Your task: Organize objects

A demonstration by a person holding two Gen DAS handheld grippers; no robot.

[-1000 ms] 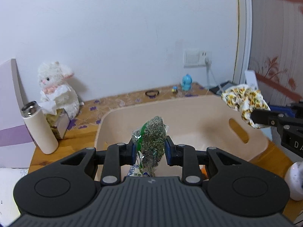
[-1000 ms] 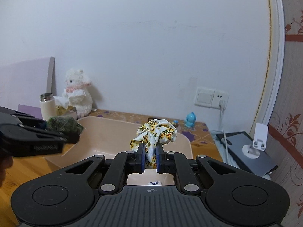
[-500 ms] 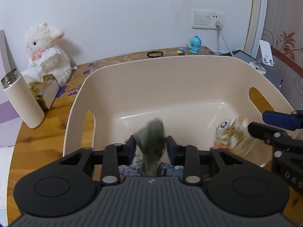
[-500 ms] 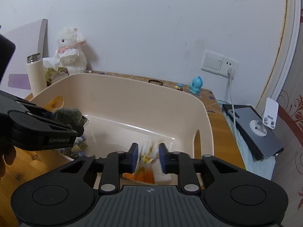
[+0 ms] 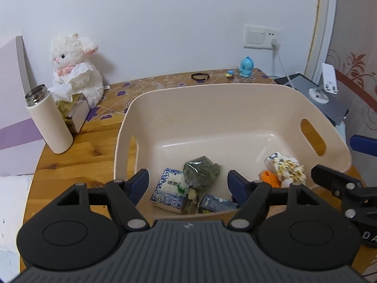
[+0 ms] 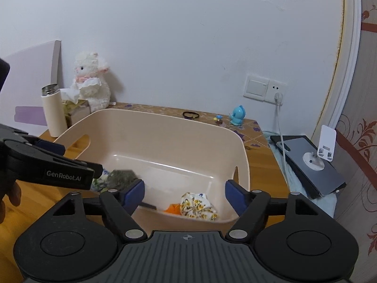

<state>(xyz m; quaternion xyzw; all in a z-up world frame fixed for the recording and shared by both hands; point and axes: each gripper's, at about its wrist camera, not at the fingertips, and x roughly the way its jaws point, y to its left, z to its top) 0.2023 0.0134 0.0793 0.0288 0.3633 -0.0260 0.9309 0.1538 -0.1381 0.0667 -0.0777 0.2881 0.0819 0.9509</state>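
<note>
Both sets of fingers now stand spread wide with nothing between them, where a second ago each was clamped on a load. The left gripper (image 5: 188,184) has let go of the green herb packet (image 5: 201,171), which lies just ahead of its fingers on the floor of the beige bin (image 5: 212,89), resting against a blue-and-white carton (image 5: 169,189). The right gripper (image 6: 185,194) has dropped the floral cloth (image 6: 198,206), now crumpled just beyond its fingers beside something orange (image 6: 173,208) (what it is cannot be told). So two more items are stowed, and both tools look free for the next pick.

Beyond the bin, the wooden worktop (image 5: 77,155) carries a white flask (image 5: 48,120), a tissue box (image 5: 75,112) and a plush lamb (image 5: 75,70) to the far left of the fingers; a black hair tie (image 5: 200,76) and a blue figurine (image 5: 246,67) sit farther back. Behind them is a white wall with a socket plate (image 5: 261,36).
</note>
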